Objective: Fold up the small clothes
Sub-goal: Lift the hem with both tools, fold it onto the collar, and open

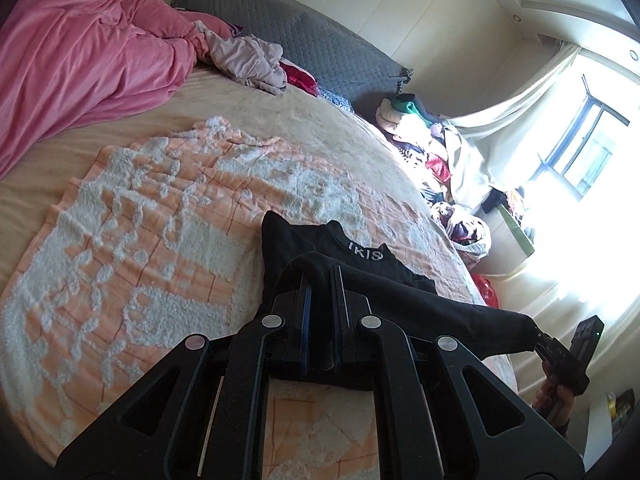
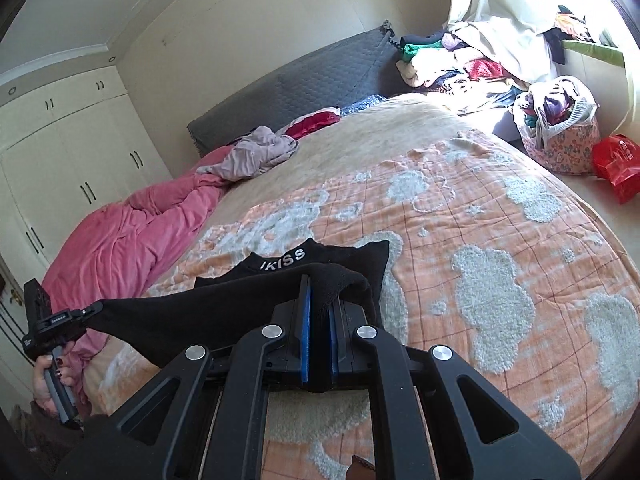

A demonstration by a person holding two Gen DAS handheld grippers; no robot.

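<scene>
A small black garment (image 1: 404, 288) with white "IKISS" lettering at its neck (image 2: 285, 259) has its far part lying on the orange-and-white tufted blanket (image 1: 160, 216). Its near edge is lifted and stretched between both grippers. In the left wrist view my left gripper (image 1: 320, 274) is shut on one corner of that edge. My right gripper (image 1: 537, 339) pinches the other corner at the right. The right wrist view has my right gripper (image 2: 320, 286) shut on black cloth, and my left gripper (image 2: 93, 311) at the far left, held by a hand (image 2: 50, 384).
A pink duvet (image 1: 80, 56) is bunched at the head of the bed beside loose pale clothes (image 1: 248, 60) and a grey headboard (image 2: 312, 80). Heaped clothes (image 2: 460, 64), a flowered basket (image 2: 560, 140) and a red bag (image 2: 616, 160) sit beyond the bed. White wardrobes (image 2: 72, 152) stand at the left.
</scene>
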